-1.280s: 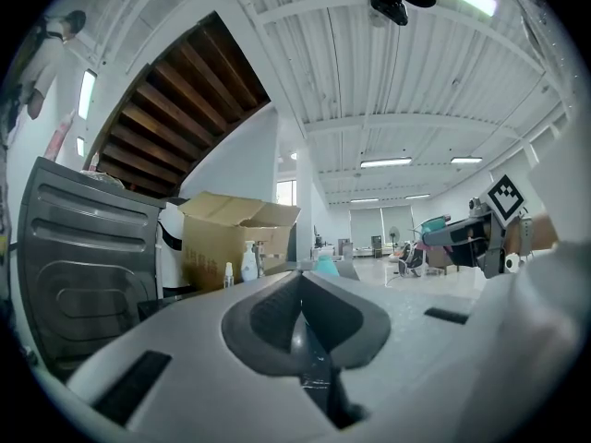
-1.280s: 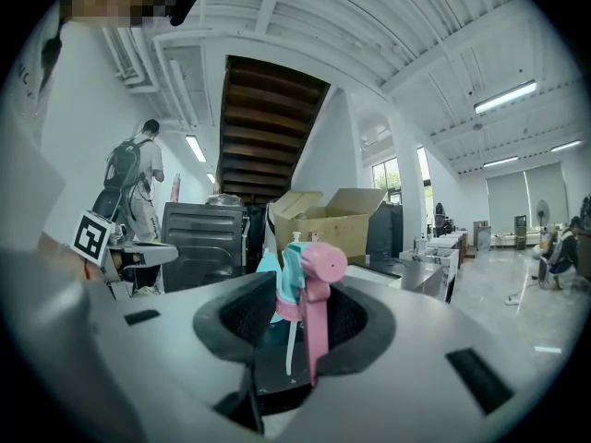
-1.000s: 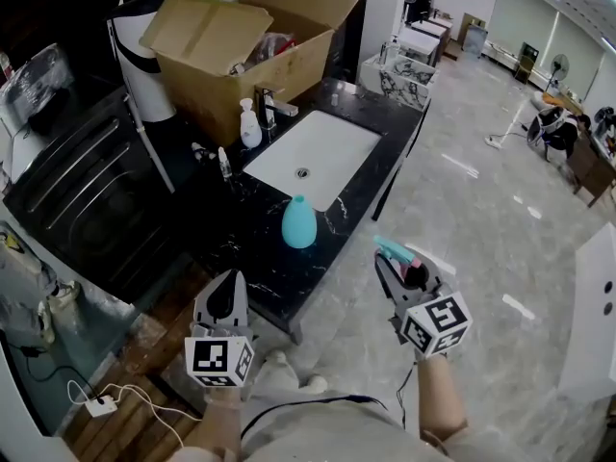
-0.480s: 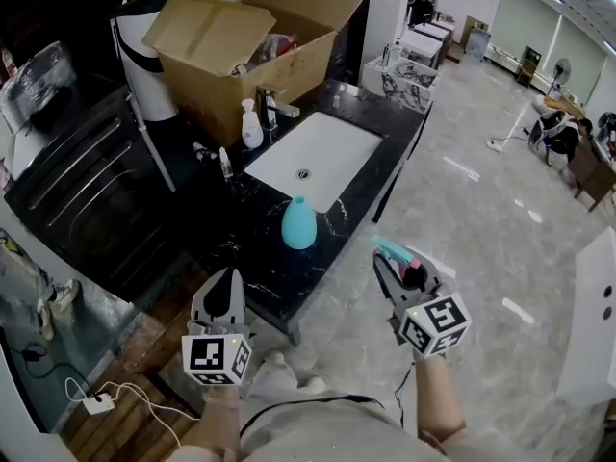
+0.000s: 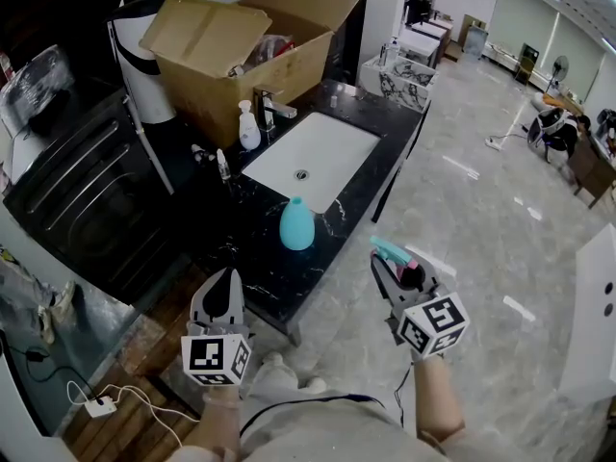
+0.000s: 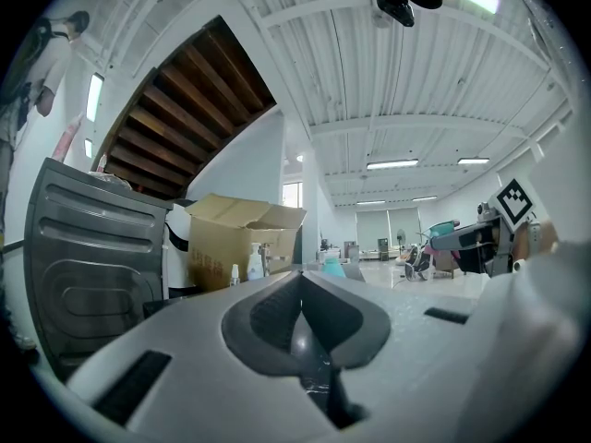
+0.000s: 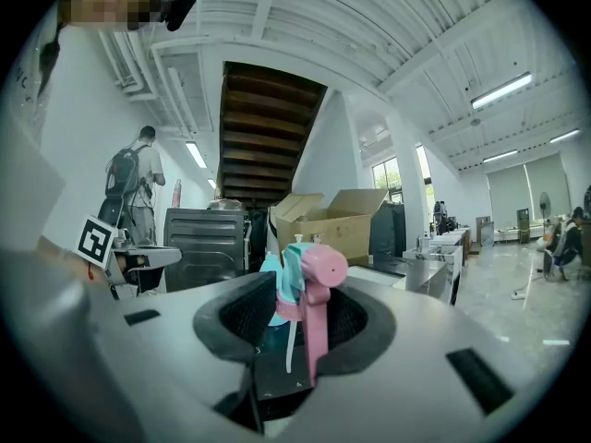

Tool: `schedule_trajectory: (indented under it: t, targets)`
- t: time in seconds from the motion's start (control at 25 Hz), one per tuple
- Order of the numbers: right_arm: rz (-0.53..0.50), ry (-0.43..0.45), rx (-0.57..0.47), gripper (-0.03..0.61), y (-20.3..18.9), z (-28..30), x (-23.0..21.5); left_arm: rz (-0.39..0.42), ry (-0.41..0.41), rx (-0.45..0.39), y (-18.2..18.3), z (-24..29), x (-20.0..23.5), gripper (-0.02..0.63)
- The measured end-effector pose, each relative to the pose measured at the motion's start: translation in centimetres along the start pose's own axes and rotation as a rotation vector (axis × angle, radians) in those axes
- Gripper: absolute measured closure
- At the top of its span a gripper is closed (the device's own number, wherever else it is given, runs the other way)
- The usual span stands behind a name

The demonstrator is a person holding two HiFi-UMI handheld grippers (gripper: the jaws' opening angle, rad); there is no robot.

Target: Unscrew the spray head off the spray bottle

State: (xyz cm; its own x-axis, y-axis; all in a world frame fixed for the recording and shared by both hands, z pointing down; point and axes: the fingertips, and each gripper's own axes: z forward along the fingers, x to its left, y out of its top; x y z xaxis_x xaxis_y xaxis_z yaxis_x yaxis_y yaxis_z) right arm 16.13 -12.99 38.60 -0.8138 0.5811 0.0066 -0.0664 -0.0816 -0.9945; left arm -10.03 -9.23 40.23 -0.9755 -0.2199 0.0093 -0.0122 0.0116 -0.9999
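The teal spray bottle point(image 5: 296, 225) stands upright on the black marble counter point(image 5: 250, 258), headless, just in front of the sink; it shows small in the left gripper view point(image 6: 332, 267). My right gripper point(image 5: 392, 262) hovers off the counter's right side, over the floor, shut on the teal and pink spray head point(image 5: 396, 253). In the right gripper view the spray head point(image 7: 309, 293) sits between the pads with its pink trigger hanging down and its dip tube showing. My left gripper point(image 5: 228, 279) is shut and empty at the counter's near edge, left of the bottle.
A white sink point(image 5: 313, 157) with a faucet point(image 5: 265, 104) is set in the counter. A white pump bottle point(image 5: 249, 126) and a small spray bottle point(image 5: 222, 165) stand at its left. An open cardboard box point(image 5: 250, 46) sits behind. A dark appliance point(image 5: 77, 200) is at left.
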Motion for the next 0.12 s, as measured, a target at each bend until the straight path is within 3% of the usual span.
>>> schedule_trajectory:
  t: [0.12]
  targets:
    - [-0.001,0.001,0.004,0.446,-0.15,0.10,0.05,0.002,0.000,0.000,-0.08,0.18,0.09,0.609]
